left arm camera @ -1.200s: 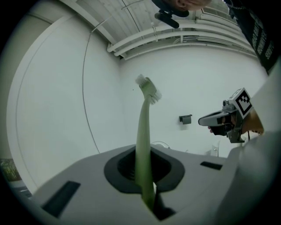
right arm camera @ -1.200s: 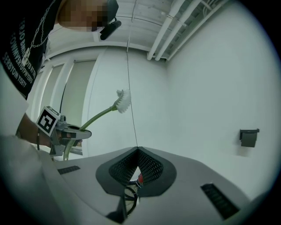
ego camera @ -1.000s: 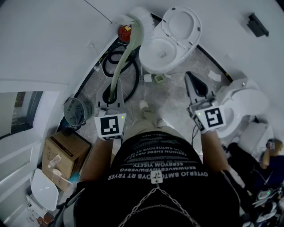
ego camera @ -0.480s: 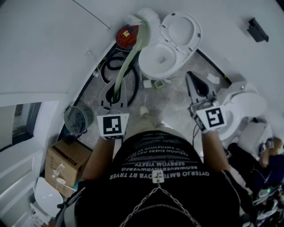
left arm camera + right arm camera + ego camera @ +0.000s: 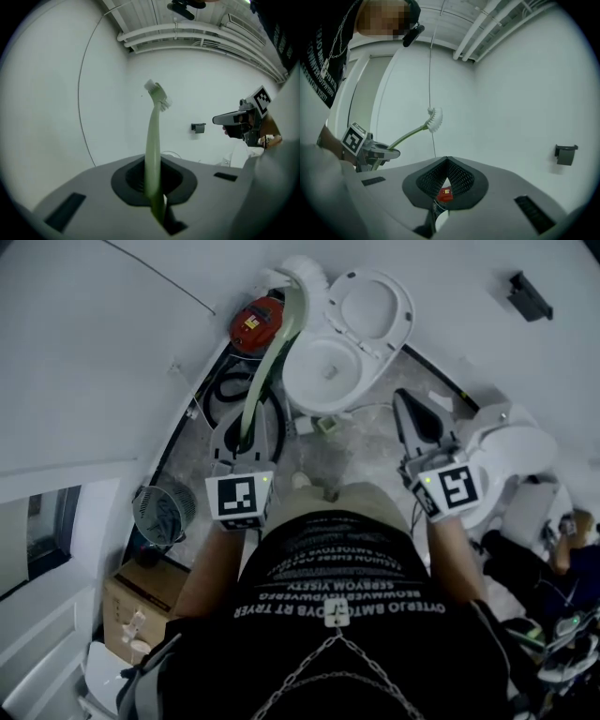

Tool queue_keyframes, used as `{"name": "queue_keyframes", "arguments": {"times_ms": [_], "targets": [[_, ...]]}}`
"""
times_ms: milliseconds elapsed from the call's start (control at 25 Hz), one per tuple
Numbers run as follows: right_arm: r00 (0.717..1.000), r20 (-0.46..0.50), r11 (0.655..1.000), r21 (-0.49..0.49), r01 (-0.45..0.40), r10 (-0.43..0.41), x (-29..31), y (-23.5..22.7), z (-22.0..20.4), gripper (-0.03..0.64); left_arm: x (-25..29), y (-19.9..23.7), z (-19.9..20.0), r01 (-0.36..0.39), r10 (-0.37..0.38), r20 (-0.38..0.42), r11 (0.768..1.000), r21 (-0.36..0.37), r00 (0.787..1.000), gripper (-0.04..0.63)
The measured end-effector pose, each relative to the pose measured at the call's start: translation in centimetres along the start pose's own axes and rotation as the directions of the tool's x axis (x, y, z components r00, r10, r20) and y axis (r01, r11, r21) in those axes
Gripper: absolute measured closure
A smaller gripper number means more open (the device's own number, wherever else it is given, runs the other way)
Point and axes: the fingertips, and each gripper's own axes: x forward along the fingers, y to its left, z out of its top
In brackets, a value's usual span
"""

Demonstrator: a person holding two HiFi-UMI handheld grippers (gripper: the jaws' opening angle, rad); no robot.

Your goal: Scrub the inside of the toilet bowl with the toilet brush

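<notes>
The left gripper (image 5: 242,432) is clenched on the lower end of the toilet brush (image 5: 267,352); in the left gripper view its jaws pinch the pale green handle (image 5: 152,140) from both sides. The handle rises out of the jaws in a gentle curve, and the white bristle head (image 5: 158,93) stands high in front of the bare white wall. In the head view the bristle head (image 5: 302,273) sits beyond the toilet bowl (image 5: 292,381), against the wall and just left of the raised seat and lid (image 5: 370,310), so it is above the bowl and outside it.

The right gripper (image 5: 405,401) is held out on the other side of the person's body, well apart from the brush. Its jaws are closed tip to tip with nothing between them (image 5: 446,159). Through the gap behind the tips a red canister (image 5: 444,194) shows. The right gripper view also catches the left gripper (image 5: 379,152) with the brush slanting up from it.

On the floor, the red canister (image 5: 255,322) lies at the wall edge left of the bowl, with a coiled black hose (image 5: 225,390) nearer the person. A round fan (image 5: 164,512) and a cardboard box (image 5: 141,596) stand along the left edge of the floor. A second toilet (image 5: 511,451) sits at the right edge. A small black fixture (image 5: 525,296) hangs on the wall.
</notes>
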Motion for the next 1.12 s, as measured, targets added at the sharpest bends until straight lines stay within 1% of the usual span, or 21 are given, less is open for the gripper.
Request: {"name": "queue_keyframes", "arguments": {"times_ms": [120, 240, 360, 520, 600, 680, 760, 840, 960, 1120], "targets": [[1.0, -0.005, 1.0, -0.008, 0.022, -0.022, 0.5, -0.7, 0.0, 0.626, 0.6, 0.1, 0.3, 0.016, -0.016, 0.005, 1.0, -0.004, 1.0, 0.595], [1.0, 0.003, 1.0, -0.016, 0.016, -0.016, 1.0, -0.9, 0.0, 0.626, 1.3, 0.2, 0.2, 0.03, -0.03, -0.009, 0.999, 0.027, 1.0, 0.595], [1.0, 0.0, 1.0, -0.02, 0.008, -0.008, 1.5, -1.2, -0.8, 0.626, 1.9, 0.4, -0.6, 0.021, -0.02, -0.018, 1.0, 0.02, 1.0, 0.595], [1.0, 0.006, 1.0, 0.002, -0.006, 0.006, 2.7, -2.0, -1.8, 0.626, 2.7, 0.3, -1.6, 0.01, -0.01, -0.036, 1.0, 0.006, 0.999, 0.595], [1.0, 0.018, 1.0, 0.012, -0.014, 0.014, 3.6, -2.7, -1.8, 0.626, 3.4, 0.5, -2.0, -0.001, 0.002, -0.049, 1.0, 0.011, 0.999, 0.595], [0.999, 0.029, 0.999, 0.034, -0.024, 0.023, 4.7, -3.1, -1.6, 0.626, 4.1, 0.7, -2.5, -0.006, 0.006, -0.068, 1.0, 0.012, 0.998, 0.594], [0.999, 0.025, 0.998, 0.058, -0.036, 0.035, 5.8, -3.3, -1.6, 0.626, 4.7, 0.9, -3.2, -0.009, 0.008, -0.096, 1.0, -0.003, 0.995, 0.595], [0.999, 0.001, 0.998, 0.042, -0.045, 0.045, 6.7, -4.0, -2.5, 0.626, 5.4, 1.1, -4.0, -0.014, 0.012, -0.119, 1.0, -0.01, 0.993, 0.595], [0.998, -0.008, 0.997, 0.048, -0.059, 0.06, 7.6, -5.0, -3.3, 0.626, 6.5, 0.9, -5.2, -0.018, 0.016, -0.149, 1.0, -0.013, 0.989, 0.594], [0.997, 0.003, 0.992, 0.1, -0.076, 0.076, 9.0, -5.5, -3.2, 0.626, 8.0, 0.7, -6.7, -0.009, 0.01, -0.192, 1.0, 0.005, 0.981, 0.595]]}}
